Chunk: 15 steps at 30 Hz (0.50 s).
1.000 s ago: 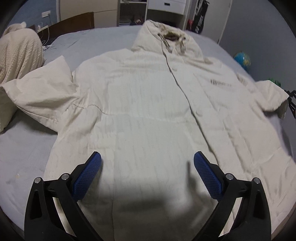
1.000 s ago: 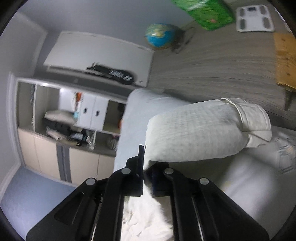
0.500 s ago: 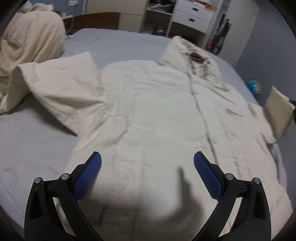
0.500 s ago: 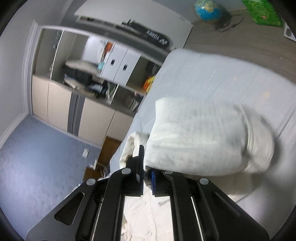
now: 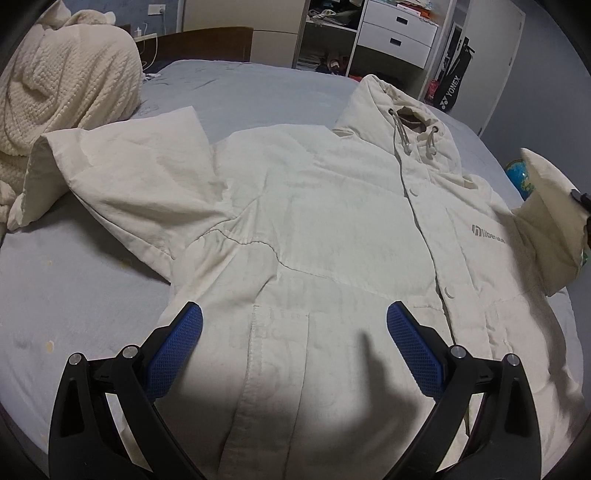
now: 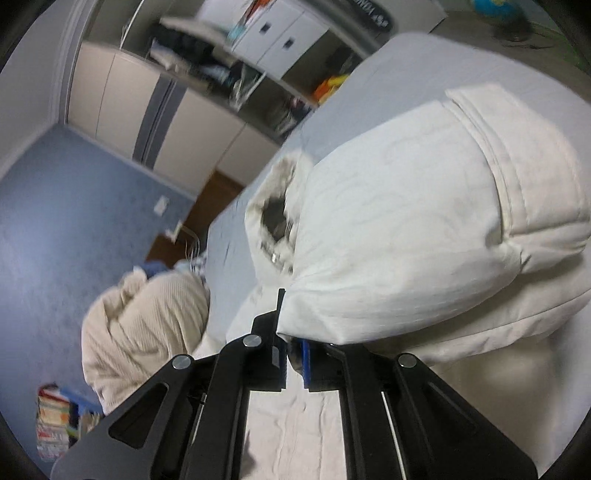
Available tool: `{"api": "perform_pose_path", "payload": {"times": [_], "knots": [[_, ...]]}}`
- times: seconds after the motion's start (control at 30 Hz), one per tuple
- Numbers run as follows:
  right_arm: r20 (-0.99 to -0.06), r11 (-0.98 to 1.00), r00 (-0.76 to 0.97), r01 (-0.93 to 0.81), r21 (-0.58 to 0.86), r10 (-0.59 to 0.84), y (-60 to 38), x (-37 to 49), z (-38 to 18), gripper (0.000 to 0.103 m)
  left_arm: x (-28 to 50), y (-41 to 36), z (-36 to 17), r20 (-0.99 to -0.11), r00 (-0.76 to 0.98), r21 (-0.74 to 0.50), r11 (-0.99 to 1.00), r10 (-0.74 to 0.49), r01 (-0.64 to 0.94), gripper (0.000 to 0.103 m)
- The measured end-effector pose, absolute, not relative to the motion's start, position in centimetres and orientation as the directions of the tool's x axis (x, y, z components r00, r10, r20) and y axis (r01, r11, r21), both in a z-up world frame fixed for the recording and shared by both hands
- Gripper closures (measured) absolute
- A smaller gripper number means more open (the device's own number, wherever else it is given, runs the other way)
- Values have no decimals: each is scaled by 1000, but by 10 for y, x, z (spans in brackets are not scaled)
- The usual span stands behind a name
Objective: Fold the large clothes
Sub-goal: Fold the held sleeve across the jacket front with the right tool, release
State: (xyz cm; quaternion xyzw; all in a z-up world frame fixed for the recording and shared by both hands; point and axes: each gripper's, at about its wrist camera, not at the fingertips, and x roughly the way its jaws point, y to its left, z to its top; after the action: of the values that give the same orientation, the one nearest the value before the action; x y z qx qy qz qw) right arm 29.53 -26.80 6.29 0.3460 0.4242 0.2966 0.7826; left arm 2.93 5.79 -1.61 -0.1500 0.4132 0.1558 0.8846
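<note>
Right gripper [image 6: 294,360]: jaws pressed nearly together, pinching edge of sleeve [image 6: 424,229]. Sleeve lifted off bed [image 6: 388,62], cuff end puffed out above and right of the fingers. In left view, same sleeve [image 5: 546,221] raised at the far right edge, over jacket's side.

Left gripper [image 5: 293,350]: jaws spread wide, nothing between blue pads [image 5: 173,349]. Hovering above lower front of jacket [image 5: 314,229]; shadow cast on the fabric below.

Jacket: cream, hooded, face up, flat on grey-blue bed [image 5: 74,295]. Hood [image 5: 402,114] toward the far side, drawstrings visible. Snap placket running down the middle. Other sleeve [image 5: 122,166] spread out to the left, flat on sheet.

Knit blanket [image 5: 62,85] heaped at the far left, just beside that sleeve's cuff. Shelves and drawers [image 5: 395,33] beyond bed. Globe [image 5: 519,177] on floor at right.
</note>
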Motion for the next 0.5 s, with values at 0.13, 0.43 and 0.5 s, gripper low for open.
{"api": "perform_pose_path", "payload": {"times": [0.13, 0.43, 0.5], "knots": [[-515, 615, 378, -216, 759, 769, -220, 285, 47, 100, 29, 60, -18, -780, 607, -141, 903, 150, -405, 7], [-697, 742, 254, -257, 619, 670, -129, 271, 4, 99, 30, 59, -23, -786, 599, -133, 902, 156, -410, 7], [-724, 766, 252, -260, 588, 641, -124, 270, -1, 99, 31, 59, -24, -787, 597, -130, 903, 157, -410, 7]]}}
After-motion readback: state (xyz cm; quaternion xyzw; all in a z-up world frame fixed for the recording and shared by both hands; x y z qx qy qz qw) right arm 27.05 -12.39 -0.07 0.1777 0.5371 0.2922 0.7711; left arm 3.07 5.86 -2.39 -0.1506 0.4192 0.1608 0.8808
